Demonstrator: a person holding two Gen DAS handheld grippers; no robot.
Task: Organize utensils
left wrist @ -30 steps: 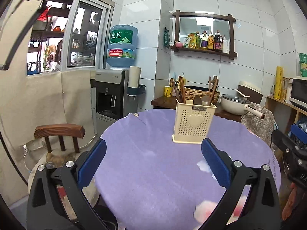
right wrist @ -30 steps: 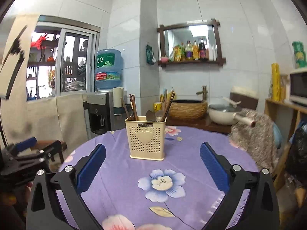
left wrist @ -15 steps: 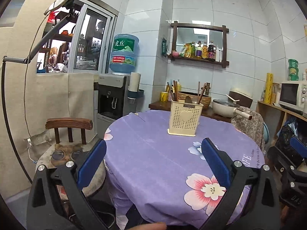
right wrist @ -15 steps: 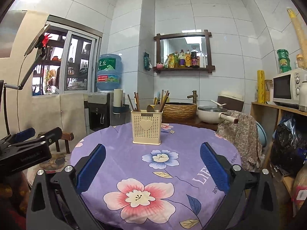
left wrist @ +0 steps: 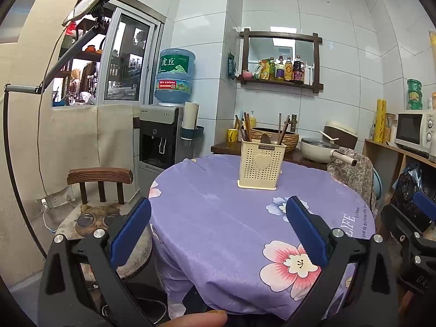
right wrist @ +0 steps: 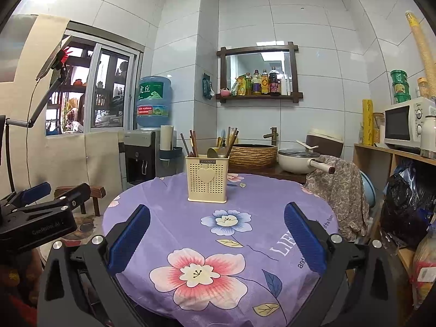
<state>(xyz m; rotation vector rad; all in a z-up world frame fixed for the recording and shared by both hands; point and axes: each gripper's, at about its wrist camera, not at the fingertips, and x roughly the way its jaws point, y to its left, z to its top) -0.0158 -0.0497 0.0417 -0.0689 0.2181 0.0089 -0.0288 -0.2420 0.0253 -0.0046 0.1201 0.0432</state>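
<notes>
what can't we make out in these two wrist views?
- Utensil holder: both views show only the perforated front; the wall hides its compartments and the lower ends of the chopsticks and spoon.
- Utensil count: too small and overlapping.
- Table near edge: left view, cut off behind the open left gripper.
- Right gripper: open, holds nothing.

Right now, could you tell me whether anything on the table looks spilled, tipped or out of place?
Nothing stands out. The cream utensil holder stands upright on the purple tablecloth, chopsticks and spoons inside it. No loose utensils show on the cloth. Both grippers are open, holding nothing.
</notes>
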